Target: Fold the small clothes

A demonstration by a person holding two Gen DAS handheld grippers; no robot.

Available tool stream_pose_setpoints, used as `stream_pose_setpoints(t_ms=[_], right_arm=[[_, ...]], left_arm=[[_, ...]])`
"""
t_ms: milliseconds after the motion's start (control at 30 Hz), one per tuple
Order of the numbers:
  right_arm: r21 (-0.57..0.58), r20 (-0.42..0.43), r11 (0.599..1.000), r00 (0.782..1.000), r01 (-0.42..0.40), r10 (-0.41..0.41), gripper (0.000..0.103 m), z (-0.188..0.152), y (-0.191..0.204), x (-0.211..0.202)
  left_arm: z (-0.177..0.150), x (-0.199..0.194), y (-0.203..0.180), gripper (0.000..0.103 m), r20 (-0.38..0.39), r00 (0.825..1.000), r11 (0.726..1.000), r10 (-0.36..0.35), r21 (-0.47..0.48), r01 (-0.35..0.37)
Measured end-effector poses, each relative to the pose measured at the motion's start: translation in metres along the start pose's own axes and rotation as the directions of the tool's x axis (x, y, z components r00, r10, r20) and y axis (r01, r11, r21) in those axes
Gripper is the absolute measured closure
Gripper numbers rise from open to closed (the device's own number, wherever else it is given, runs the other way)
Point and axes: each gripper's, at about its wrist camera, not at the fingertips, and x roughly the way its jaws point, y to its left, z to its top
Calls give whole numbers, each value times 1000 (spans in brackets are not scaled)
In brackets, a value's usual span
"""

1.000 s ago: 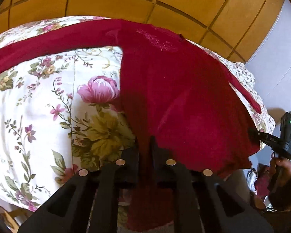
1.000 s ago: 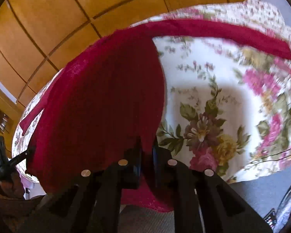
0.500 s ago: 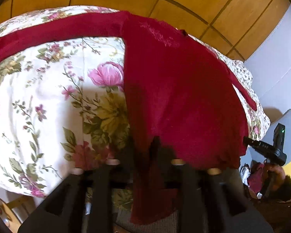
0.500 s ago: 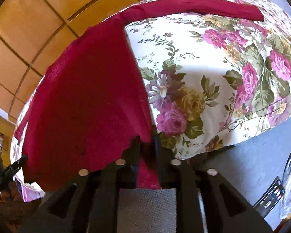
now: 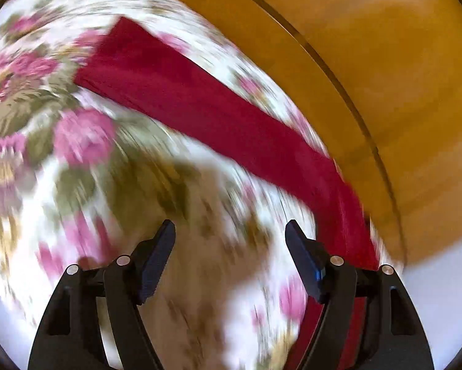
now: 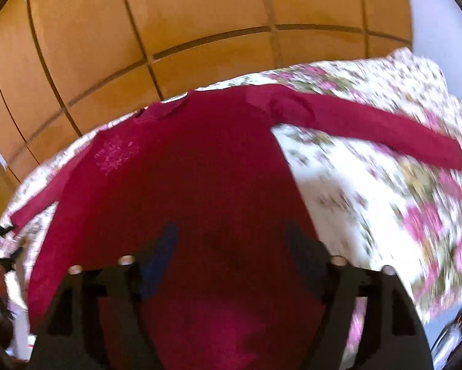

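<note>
A dark red long-sleeved knit top (image 6: pixel 184 178) lies spread flat on a bed covered by a white quilt printed with pink roses and green leaves (image 6: pixel 369 203). In the right wrist view its body fills the middle of the bed, its neckline toward the far edge near the orange wood-panelled wall (image 6: pixel 200 15), and one sleeve (image 6: pixel 369 126) stretches out to the right across the quilt. A pale stitched pattern (image 6: pixel 113 154) shows on the chest, left of centre.

The right claw (image 6: pixel 231 237) hangs over the lower part of the top's body with its jaws spread wide and opening; red fabric shows in the gap below them, but the pads press on nothing.

The left wrist view is heavily blurred. There a long red sleeve (image 5: pixel 215 111) runs diagonally from upper left down to the lower right, passing behind the right-hand finger. The left claw (image 5: pixel 229 240) is also spread and opening, above bare floral quilt, with nothing between its pads. The sleeve lies just beside it; whether it touches the finger cannot be told.
</note>
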Motion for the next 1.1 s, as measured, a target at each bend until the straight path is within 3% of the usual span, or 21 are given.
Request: stream_pose_setpoints(t_ms=[167,267,333,400,467,667,867,967,1100], right_arm=[[-102,33,992,997,80,-77,14,24,17,46],[-108,36,988,993,113,-109,12,32,15,70],[-82,15,988,992,127,-126,12,31,10,87],[-42,-10,991,992,125,-126,11,24,0,95],[-37,3,992,992,123,-123,9,21,-3,96],[-57,4,990,992,128,-128,5,20,0,99],[-74,-4,988,991,134,-135,3,19,3,101],[-67,0,990,992,122,-123,2,17,2,98],[-69,5,990,992,125,-125,2,16,2,98]], left_arm=[[43,9,13,31,140,985,992,101,-83,-90],[64,21,29,33,167,976,979,140,-169,-111],[74,27,34,51,186,967,972,172,-191,-136],[82,35,40,87,168,962,964,214,-195,-180],[92,36,49,92,153,970,965,190,-209,-156],[122,17,41,94,227,959,980,171,-138,-143],[136,34,40,94,180,944,960,278,-96,-264],[135,27,30,95,204,946,965,252,-125,-230],[132,8,-9,95,255,953,986,162,-71,-149]])
